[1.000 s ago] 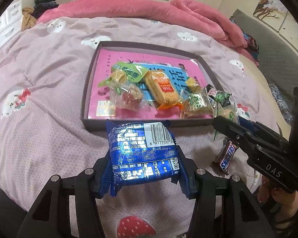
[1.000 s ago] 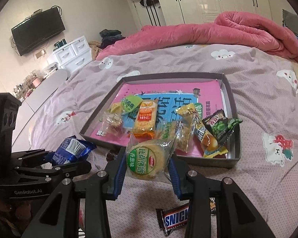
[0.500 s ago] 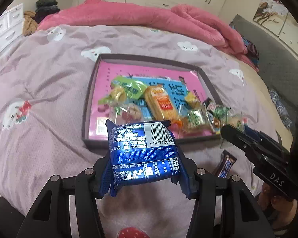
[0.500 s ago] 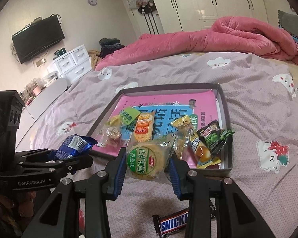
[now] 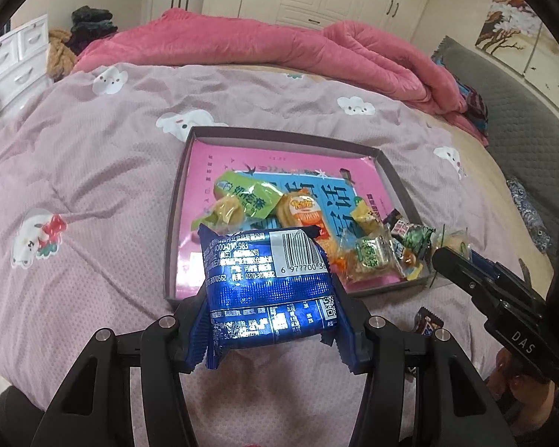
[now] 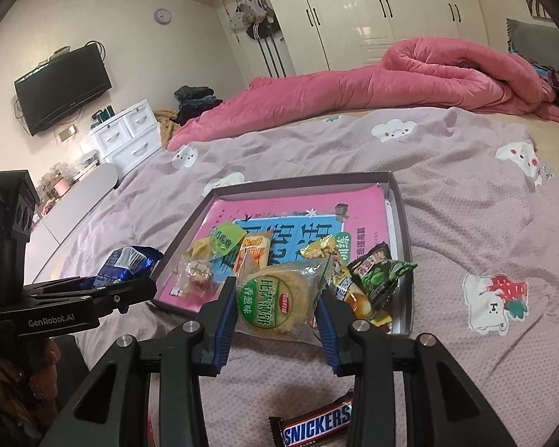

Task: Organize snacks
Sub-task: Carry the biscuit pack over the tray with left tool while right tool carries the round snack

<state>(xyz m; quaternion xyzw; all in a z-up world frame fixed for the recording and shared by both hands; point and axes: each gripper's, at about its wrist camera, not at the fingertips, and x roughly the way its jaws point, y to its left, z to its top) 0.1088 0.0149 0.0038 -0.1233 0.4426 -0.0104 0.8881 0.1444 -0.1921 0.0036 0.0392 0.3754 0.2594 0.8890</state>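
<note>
My left gripper (image 5: 270, 320) is shut on a blue foil snack pack (image 5: 268, 283) and holds it above the bed, just in front of the tray's near left edge. My right gripper (image 6: 277, 320) is shut on a clear-wrapped round biscuit with a green label (image 6: 275, 303), held above the near edge of the tray. The shallow grey tray (image 5: 389, 171) (image 6: 400, 205) with a pink liner holds several small snack packs. A Snickers bar (image 6: 316, 422) lies on the bed below my right gripper. The left gripper also shows in the right wrist view (image 6: 130, 283).
The tray lies on a lilac bedspread (image 5: 74, 186) with cartoon prints. A rolled pink duvet (image 6: 410, 78) lies at the far side. White drawers (image 6: 126, 138) and a wall television (image 6: 61, 87) stand at the left. A grey headboard (image 5: 521, 126) is at the right.
Both grippers have lifted and drawn back from the tray with their snacks still held. The tray looks smaller and farther in both views.
</note>
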